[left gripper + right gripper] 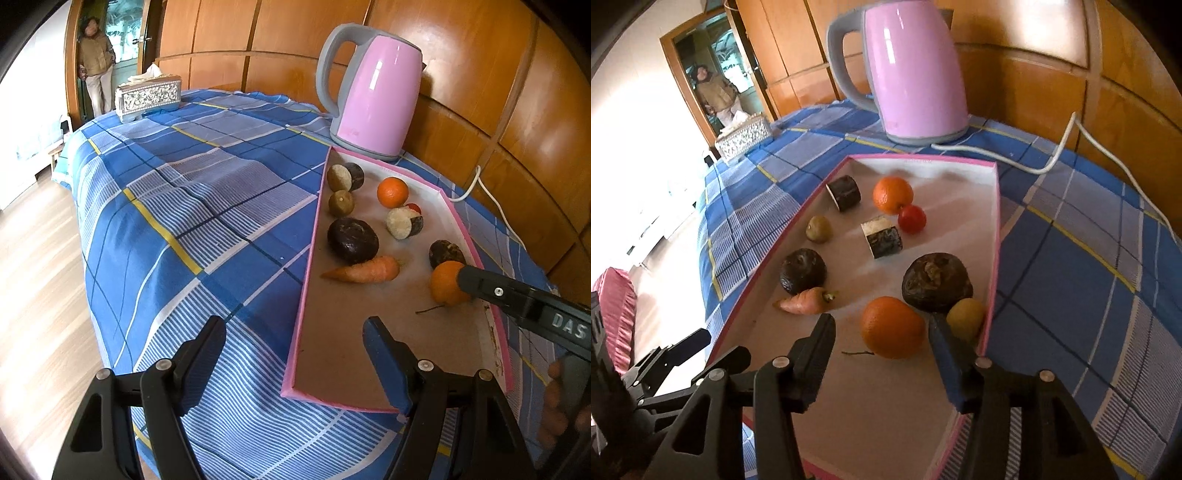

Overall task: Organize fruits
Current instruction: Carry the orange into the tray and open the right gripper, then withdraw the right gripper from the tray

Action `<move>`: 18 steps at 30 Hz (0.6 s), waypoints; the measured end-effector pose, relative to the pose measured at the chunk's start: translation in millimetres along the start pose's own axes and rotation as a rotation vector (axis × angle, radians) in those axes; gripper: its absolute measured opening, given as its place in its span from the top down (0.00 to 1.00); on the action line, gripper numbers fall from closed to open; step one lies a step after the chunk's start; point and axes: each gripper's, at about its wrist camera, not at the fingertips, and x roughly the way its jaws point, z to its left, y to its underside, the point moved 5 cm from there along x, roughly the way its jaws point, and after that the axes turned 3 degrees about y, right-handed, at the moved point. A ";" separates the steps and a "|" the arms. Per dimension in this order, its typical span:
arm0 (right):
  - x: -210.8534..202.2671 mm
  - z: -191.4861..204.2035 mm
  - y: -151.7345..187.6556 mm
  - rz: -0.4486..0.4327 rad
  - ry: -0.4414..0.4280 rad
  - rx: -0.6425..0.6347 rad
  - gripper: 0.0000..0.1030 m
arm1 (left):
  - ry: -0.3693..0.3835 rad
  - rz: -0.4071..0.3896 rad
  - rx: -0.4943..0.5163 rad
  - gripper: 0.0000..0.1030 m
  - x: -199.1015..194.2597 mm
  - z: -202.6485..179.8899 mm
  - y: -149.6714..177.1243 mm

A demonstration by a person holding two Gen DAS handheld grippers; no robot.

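Blue checked cloth (207, 206): covers the table under everything; wood floor shows past its left edge.
Tissue box (147, 96): silver, patterned, far left on the cloth, well apart from the tray.
Left gripper (295, 341): fingers spread wide and holding nothing; one finger over the cloth, the other over the near corner of the tray.
Tray (312, 258): shallow, pink-rimmed, pale floor, lying on the right part of the cloth; all the produce is inside it.
Left side of tray: a small greenish fruit (819, 229) by the rim, a dark wrinkled fruit (803, 270) nearer the camera, and a carrot (805, 302) touching it.
Middle of tray: two cut pieces with dark skin and pale faces (881, 237), (844, 193); the far orange (892, 194) touches a small red tomato (911, 219).
Near orange (892, 326): sits between the right gripper's fingers in the right wrist view; whether either finger touches it cannot be told.
Right gripper (882, 326): fingers wide apart around the near orange, not closed on it.
Right side of tray: a large dark fruit (936, 282) just behind the near orange, a yellowish fruit (965, 317) against the right rim.
Kettle (908, 70): pink with grey handle, standing on the cloth behind the tray, white cord (1049, 162) trailing right.
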 end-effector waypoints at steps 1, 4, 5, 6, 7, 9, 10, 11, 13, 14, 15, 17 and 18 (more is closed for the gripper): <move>-4.4 -0.7 1.6 -0.010 0.006 0.003 0.48 | 0.001 0.000 0.002 0.25 -0.4 -0.7 0.0; -16.4 -0.6 6.3 -0.042 0.034 0.006 0.48 | 0.002 -0.001 0.013 0.25 -2.3 -3.9 0.1; -20.1 -0.8 7.8 -0.050 0.045 0.006 0.48 | 0.004 -0.006 0.020 0.25 -4.0 -5.8 0.1; -25.8 -1.5 10.6 -0.067 0.064 0.010 0.48 | 0.006 -0.009 0.026 0.24 -5.2 -7.3 0.1; -31.5 -2.8 13.4 -0.081 0.083 0.014 0.48 | 0.010 -0.014 0.037 0.23 -7.5 -10.3 0.0; -41.6 -5.4 19.1 -0.109 0.121 0.030 0.48 | 0.017 -0.028 0.059 0.21 -12.8 -15.4 0.2; -47.6 -8.2 24.4 -0.124 0.150 0.044 0.48 | 0.019 -0.033 0.067 0.21 -14.6 -17.0 0.3; -52.0 -11.2 28.3 -0.133 0.175 0.055 0.48 | 0.022 -0.037 0.075 0.21 -16.7 -19.0 0.5; -62.0 -18.9 39.3 -0.154 0.225 0.096 0.48 | 0.025 -0.048 0.100 0.18 -21.7 -24.1 1.0; -65.3 -22.0 43.8 -0.159 0.246 0.115 0.48 | 0.025 -0.059 0.118 0.17 -25.7 -27.7 1.5; -69.6 -26.3 49.4 -0.166 0.269 0.139 0.48 | 0.028 -0.069 0.128 0.14 -29.0 -30.5 2.1; -76.8 -33.8 61.2 -0.177 0.312 0.185 0.48 | 0.034 -0.084 0.148 0.10 -34.7 -35.0 2.6; -79.3 -36.9 66.2 -0.180 0.334 0.199 0.48 | 0.035 -0.093 0.164 0.07 -38.1 -38.4 3.7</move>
